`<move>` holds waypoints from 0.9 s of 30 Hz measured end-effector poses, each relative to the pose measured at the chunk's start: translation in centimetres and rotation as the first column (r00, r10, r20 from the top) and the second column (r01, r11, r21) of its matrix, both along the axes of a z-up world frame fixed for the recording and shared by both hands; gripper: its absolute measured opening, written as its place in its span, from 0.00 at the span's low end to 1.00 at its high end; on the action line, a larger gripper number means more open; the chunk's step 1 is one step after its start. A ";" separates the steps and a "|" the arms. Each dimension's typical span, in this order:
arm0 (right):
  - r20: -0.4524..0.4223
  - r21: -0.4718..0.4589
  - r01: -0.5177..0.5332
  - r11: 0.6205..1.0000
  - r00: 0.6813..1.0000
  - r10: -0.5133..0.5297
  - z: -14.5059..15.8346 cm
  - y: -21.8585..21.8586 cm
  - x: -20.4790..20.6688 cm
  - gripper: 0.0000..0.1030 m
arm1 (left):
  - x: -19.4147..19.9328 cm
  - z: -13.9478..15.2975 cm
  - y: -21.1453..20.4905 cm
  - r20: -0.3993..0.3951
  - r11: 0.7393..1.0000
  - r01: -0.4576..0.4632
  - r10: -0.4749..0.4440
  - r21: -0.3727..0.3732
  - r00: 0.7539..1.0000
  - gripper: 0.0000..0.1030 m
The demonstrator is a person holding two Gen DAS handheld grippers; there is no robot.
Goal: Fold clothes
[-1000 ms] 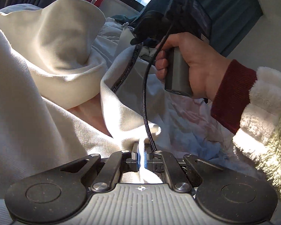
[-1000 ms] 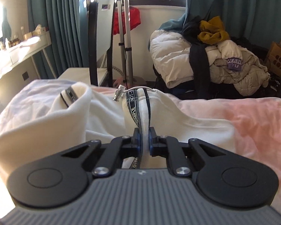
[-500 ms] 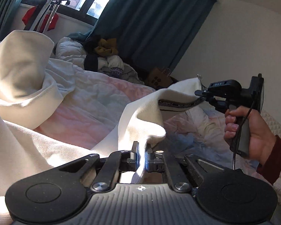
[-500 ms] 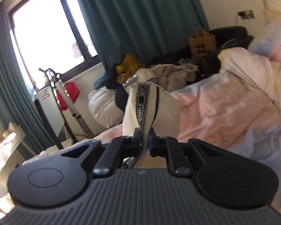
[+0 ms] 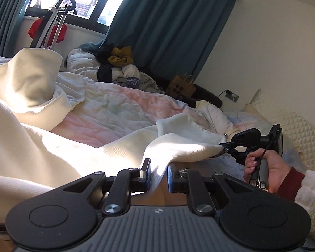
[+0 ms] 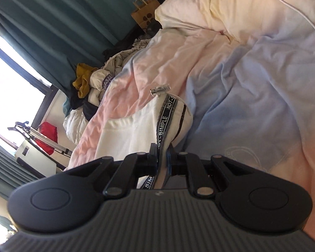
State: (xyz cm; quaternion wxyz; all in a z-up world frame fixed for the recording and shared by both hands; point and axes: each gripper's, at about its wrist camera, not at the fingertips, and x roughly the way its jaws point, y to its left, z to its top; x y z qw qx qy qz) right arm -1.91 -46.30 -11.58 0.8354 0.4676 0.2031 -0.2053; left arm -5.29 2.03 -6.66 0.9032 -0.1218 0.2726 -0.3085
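Garment (image 5: 52, 151), cream: edge between my parted left tongs (image 5: 158, 175); right tongs (image 6: 162, 157), at 3 o'clock, clamp its printed tape.

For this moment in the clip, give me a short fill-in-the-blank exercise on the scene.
1. The left tool has its jaws ____ around the cream garment.
2. The right tool is shut on the garment's black ____ with white lettering.
3. The garment lies on a ____.
4. The curtains are ____.

Answers: open; strap; bed; teal

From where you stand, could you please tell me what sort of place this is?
Most likely a lived-in bedroom: a rumpled pink-and-blue quilted duvet, long teal curtains by the window, and a heap of loose clothes beyond.
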 end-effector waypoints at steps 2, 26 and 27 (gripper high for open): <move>0.002 0.031 0.007 0.999 1.000 -0.007 -0.5 -0.3 -0.3 0.11 | -1.3 0.4 0.4 -0.025 1.000 0.006 -0.005 0.018 1.000 0.21; 0.118 0.094 0.118 0.989 0.985 -0.129 -1.5 -2.5 -1.1 0.11 | 0.1 -5.4 24.4 -0.739 0.329 -0.835 0.395 -0.441 0.546 0.63; 0.118 0.087 0.117 0.989 0.985 -0.127 -1.5 -2.4 -0.9 0.11 | 0.5 -5.5 24.5 -0.737 0.325 -0.835 0.397 -0.444 0.547 0.58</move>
